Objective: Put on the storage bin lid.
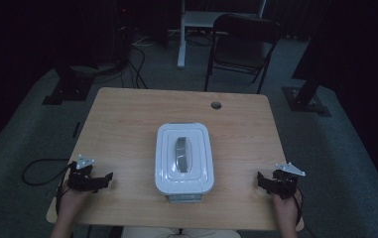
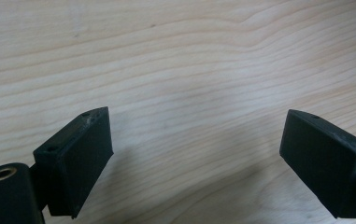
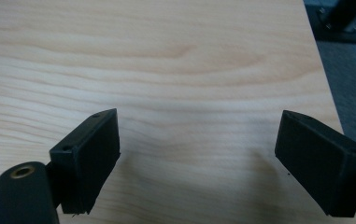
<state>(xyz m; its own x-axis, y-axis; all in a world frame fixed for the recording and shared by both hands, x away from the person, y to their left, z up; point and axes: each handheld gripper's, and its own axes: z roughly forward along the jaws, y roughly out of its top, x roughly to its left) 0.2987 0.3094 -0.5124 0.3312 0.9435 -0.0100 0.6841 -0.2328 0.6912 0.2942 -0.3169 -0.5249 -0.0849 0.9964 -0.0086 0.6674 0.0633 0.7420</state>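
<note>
Your wooden table [image 1: 127,124] runs off the bottom edge of the high view, and the dark room behind it is hard to read beyond a folding chair [image 1: 243,42]. The white lidded box [image 1: 183,158] sits near the table's middle, towards your edge, its long axis running away from you; the grey handle [image 1: 182,154] on its lid lies along that same line. Its front wall is mostly hidden under the lid. Your left gripper [image 1: 108,177] sits well to the box's left, jaws spread wide over bare wood, holding nothing. Your right gripper [image 1: 260,179] sits well to its right, equally wide and empty.
</note>
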